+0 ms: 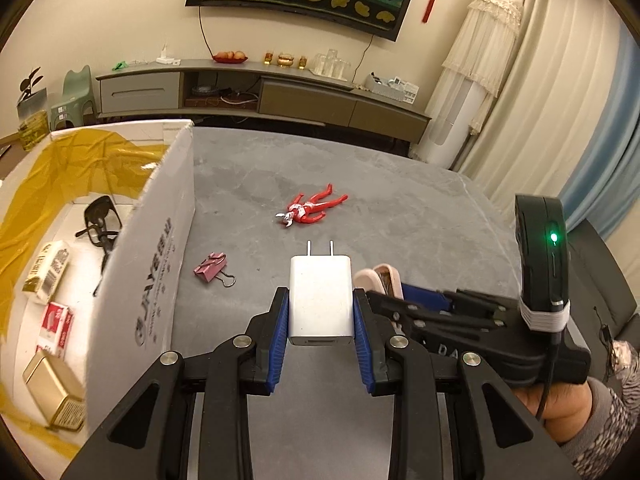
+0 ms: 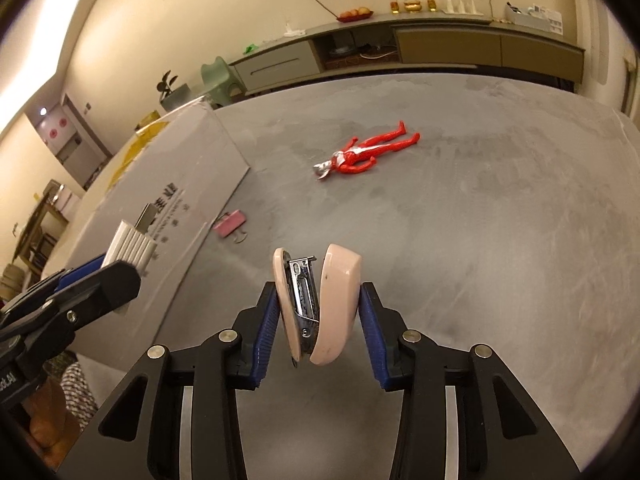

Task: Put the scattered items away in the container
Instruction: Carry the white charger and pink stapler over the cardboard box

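The left gripper [image 1: 321,312] clamps a white two-pin plug charger [image 1: 321,300]; the right gripper [image 2: 318,308] clamps a pale pink stapler [image 2: 320,304]. Both are held above the grey table [image 2: 480,240]. A red toy figure [image 1: 310,210] and a pink binder clip [image 1: 212,267] lie loose on it. The white cardboard box [image 1: 152,264] with yellow lining stands left, its near wall between charger and interior; its print is unreadable. Inside lie black glasses [image 1: 98,220], small cartons and a gold tin [image 1: 54,390].

A white charger [image 1: 321,300] and pale pink stapler [image 2: 320,304] are showing between blue pads [image 1: 280,332]; a red-and-silver figure [image 1: 310,209] and pink clip [image 1: 212,267] are lying on grey table [image 1: 400,216]; yellow liner [image 1: 80,160] is filling a white box [image 1: 148,264].
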`<state>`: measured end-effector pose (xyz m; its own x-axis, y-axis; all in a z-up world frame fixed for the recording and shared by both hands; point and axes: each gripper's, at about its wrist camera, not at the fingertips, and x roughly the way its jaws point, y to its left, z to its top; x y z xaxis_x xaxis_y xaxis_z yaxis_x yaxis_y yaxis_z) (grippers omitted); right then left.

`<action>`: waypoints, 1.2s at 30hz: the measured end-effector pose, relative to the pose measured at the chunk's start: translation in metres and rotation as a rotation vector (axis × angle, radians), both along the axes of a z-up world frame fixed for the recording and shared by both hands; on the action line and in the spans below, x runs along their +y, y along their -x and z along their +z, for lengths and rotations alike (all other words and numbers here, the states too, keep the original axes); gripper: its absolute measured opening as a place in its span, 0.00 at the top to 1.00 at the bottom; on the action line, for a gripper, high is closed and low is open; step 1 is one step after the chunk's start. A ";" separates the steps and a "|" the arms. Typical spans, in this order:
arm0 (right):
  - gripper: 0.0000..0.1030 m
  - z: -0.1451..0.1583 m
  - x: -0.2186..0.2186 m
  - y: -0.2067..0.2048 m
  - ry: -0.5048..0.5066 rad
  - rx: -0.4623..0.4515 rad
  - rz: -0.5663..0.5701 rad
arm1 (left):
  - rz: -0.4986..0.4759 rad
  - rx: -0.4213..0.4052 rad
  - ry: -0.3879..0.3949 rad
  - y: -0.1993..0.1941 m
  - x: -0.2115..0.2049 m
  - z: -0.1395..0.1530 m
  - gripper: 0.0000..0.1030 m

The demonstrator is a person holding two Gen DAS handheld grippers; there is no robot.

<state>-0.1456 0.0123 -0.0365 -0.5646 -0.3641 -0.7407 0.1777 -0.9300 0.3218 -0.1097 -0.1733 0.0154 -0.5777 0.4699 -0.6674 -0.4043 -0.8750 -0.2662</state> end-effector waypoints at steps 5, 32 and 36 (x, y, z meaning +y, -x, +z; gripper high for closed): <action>0.59 0.008 0.000 -0.029 0.045 0.000 -0.020 | 0.000 0.011 -0.012 -0.022 -0.011 0.011 0.70; 0.59 0.049 -0.037 -0.133 0.095 0.052 0.010 | 0.044 0.054 -0.021 -0.096 -0.061 0.040 0.70; 0.59 0.057 -0.046 -0.140 0.092 0.066 0.025 | 0.051 0.060 -0.029 -0.102 -0.068 0.043 0.70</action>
